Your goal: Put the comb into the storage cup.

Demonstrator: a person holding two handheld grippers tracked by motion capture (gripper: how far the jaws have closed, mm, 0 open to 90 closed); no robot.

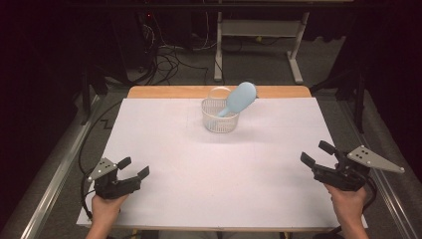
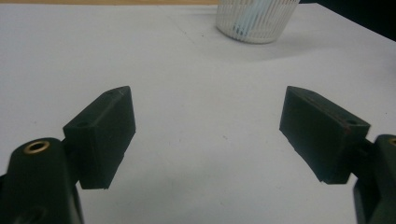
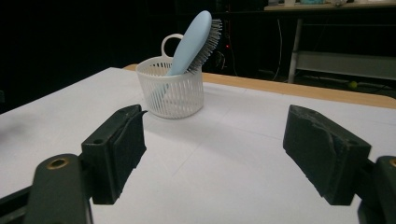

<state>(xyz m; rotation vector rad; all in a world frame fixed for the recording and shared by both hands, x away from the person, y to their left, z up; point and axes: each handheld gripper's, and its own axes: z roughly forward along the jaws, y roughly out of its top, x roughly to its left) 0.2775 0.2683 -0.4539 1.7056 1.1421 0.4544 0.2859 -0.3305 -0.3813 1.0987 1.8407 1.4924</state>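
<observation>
A pale blue hairbrush (image 1: 240,98) stands handle-down in a small white slatted basket (image 1: 219,121) near the middle of the far edge of the white-covered tabletop (image 1: 219,174), its oval head leaning out over the rim toward the far right corner. The left gripper (image 1: 133,169) rests at the near left corner and the right gripper (image 1: 314,154) near the right edge toward the near right corner, each held in a hand and each with its jaws spread wide and nothing between them; both sit well apart from the basket. Seen from the right gripper view, the brush's bristles (image 3: 208,43) face away from its smooth back, and a loop handle (image 3: 172,43) rises from the basket's rim behind it. From the left gripper view, the basket's ribbed wall (image 2: 256,19) shows at the top of the frame. The brush looks to be light, rigid plastic with a slick, rounded back, likely to slide between flat pads if pinched across the head; the narrower neck just above the basket rim appears the surer place to take hold, gripped side to side. The basket itself seems thin-walled and very light, so it could tip or drag along as the brush is lifted unless the other gripper steadies its rim.
</observation>
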